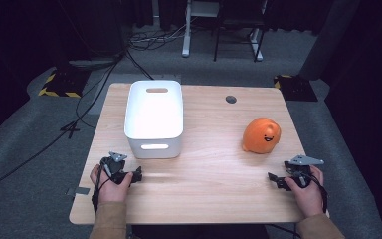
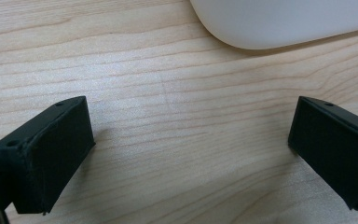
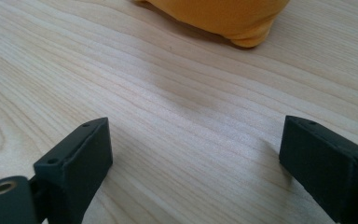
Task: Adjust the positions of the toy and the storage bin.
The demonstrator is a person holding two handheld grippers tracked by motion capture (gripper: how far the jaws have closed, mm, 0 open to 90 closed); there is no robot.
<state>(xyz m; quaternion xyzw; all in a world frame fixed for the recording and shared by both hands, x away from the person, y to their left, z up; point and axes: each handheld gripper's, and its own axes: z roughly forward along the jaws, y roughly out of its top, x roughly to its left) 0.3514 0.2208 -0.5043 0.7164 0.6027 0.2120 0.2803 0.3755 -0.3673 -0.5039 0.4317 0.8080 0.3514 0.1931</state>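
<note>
Both grippers, left (image 1: 138, 175) and right (image 1: 271, 178), are spread empty; approach the orange toy (image 1: 261, 135) at right-centre with the right one, pinching its soft body gently.

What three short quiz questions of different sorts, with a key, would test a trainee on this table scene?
1. True or false: the orange plush toy lies inside the white bin.
2. Which hand-held gripper is nearer the toy: A, the left hand-held gripper, or B, the right hand-held gripper?
3. Fill in: the jaws of both grippers stand ____ over the bare wooden table.

Key: 1 false, it sits on the table, right of the bin. 2 B. 3 open, nothing between them.
</note>
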